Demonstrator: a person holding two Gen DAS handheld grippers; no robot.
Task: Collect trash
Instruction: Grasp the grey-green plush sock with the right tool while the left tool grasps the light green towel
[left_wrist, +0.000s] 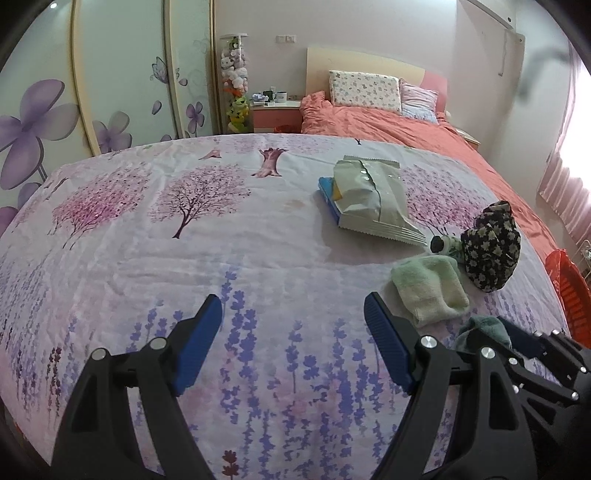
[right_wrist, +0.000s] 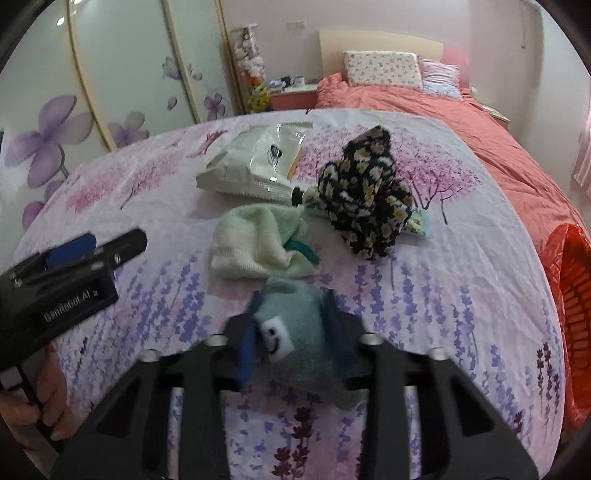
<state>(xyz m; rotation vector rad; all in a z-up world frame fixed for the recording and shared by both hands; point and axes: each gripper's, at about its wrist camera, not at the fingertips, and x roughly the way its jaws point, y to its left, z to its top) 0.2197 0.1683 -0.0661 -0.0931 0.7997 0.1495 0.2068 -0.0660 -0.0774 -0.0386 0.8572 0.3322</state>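
My right gripper is shut on a grey-blue sock with a white smiley patch, held just above the floral bedsheet; the sock also shows in the left wrist view. My left gripper is open and empty over the sheet, to the left of the right one; it shows in the right wrist view. Ahead lie a pale green towel, a crumpled whitish snack bag, a tube with a black cap and a black daisy-print cloth.
A red-orange plastic basket stands off the bed's right edge. A blue flat pack lies under the snack bag. A coral duvet and pillows lie at the head. Floral wardrobe doors and a nightstand stand at the left.
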